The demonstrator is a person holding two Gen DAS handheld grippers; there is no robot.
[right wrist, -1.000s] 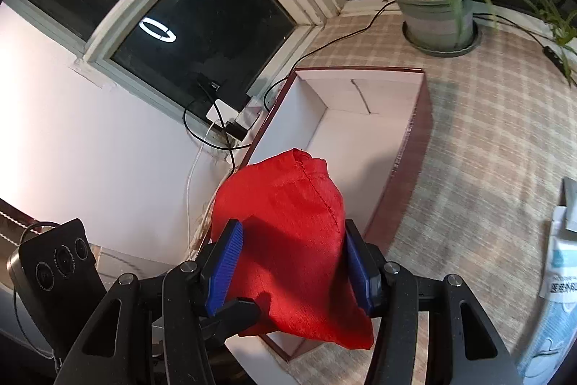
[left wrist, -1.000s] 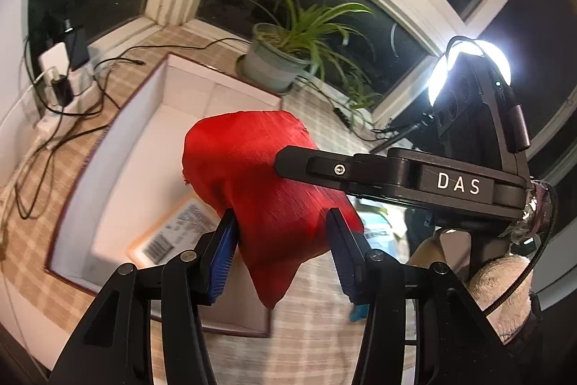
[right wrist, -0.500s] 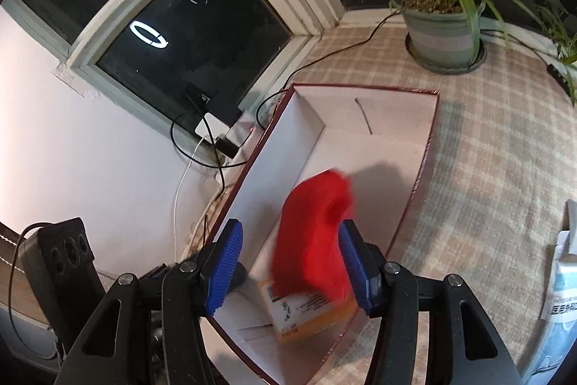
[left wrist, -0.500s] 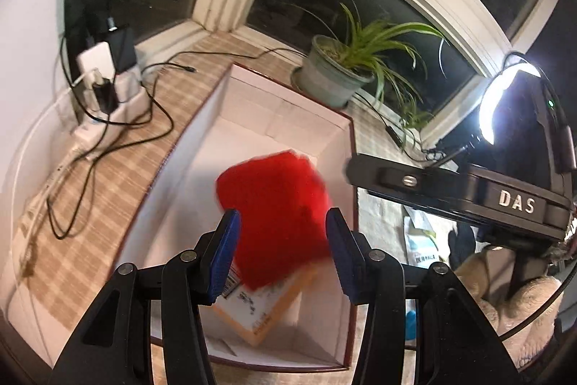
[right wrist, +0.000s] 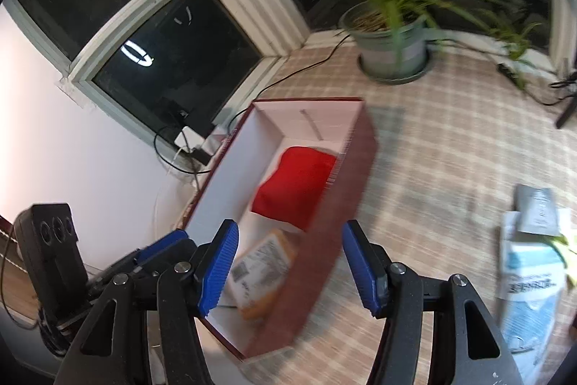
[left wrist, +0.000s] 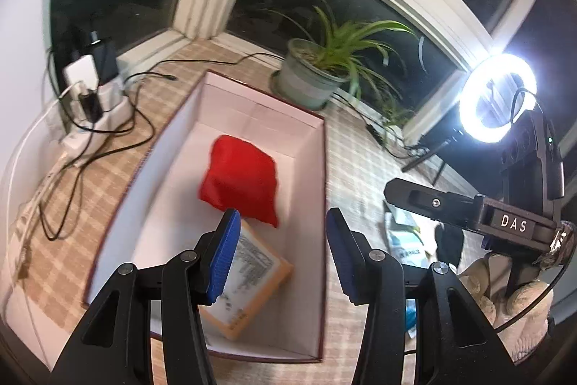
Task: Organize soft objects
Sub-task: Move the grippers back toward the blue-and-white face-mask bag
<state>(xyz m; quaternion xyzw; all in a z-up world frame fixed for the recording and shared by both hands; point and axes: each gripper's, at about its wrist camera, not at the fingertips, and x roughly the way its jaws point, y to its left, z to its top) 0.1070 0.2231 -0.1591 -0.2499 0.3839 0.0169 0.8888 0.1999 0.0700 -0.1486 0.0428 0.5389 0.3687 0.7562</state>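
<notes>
The red pouch [left wrist: 239, 179] that hung between both my pairs of jaws a moment ago now lies inside the open box [left wrist: 317, 168], and both my grippers have drawn back from it. It rests on the box floor about midway along, nearer the far end wall than the near one, with its lower edge lapping over the orange parcel [left wrist: 252, 280] that lies toward the near end. From the right wrist view the pouch [right wrist: 297, 192] sits against the box's right-hand wall [right wrist: 346, 204], the parcel [right wrist: 263, 273] just in front of it.

My left gripper [left wrist: 279, 255] hangs above the near end of the box, its 2 blue pads parted about halfway with nothing between them. My right gripper [right wrist: 290, 267] is over the near right wall, its jaws opening, and they hold nothing either.

The box stands on the checked mat [right wrist: 432, 175], near its left edge. A potted plant [right wrist: 393, 42] stands at the mat's far edge, a ring light [left wrist: 497, 98] glows at the far right, and a few flat packets [right wrist: 530, 276] lie well apart toward the right edge.
</notes>
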